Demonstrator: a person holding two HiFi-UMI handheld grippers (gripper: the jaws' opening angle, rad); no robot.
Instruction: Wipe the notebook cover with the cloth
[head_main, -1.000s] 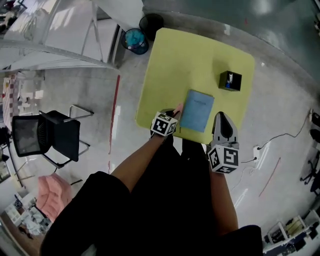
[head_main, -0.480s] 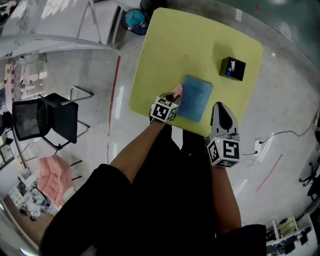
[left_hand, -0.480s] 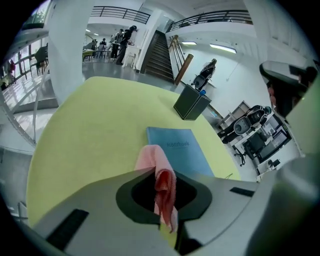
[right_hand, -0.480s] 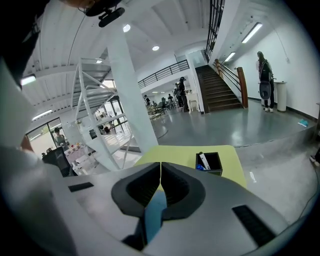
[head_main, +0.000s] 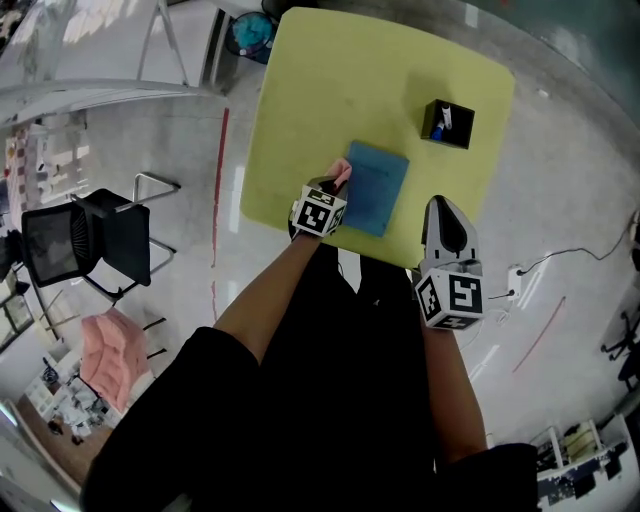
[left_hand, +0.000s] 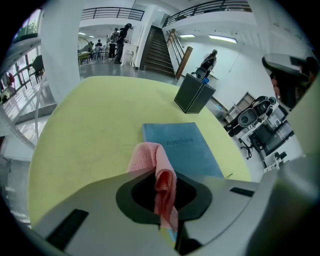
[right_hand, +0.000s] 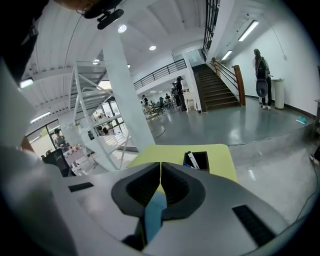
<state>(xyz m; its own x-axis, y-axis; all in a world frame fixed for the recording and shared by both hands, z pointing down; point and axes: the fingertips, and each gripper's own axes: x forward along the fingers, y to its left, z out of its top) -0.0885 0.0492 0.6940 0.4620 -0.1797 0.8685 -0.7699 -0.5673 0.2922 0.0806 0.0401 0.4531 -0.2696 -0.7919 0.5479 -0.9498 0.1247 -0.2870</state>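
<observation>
- Head view: the left gripper (head_main: 338, 183) reaches out over the desk (head_main: 330, 90) to the left edge of the notebook (head_main: 378, 188). The right gripper (head_main: 442, 205) hangs by the desk's near edge.
- Left gripper view: the fingers are clamped on the pink cloth (left_hand: 159, 172). It is best lowered flat and swept along the cover.
- Right gripper view: the fingers are closed and empty, so they could steady the notebook.

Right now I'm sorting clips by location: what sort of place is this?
Probably a big open indoor hall used as workspace: a staircase climbs to a railed mezzanine, and an office chair stands near the yellow-green table.
</observation>
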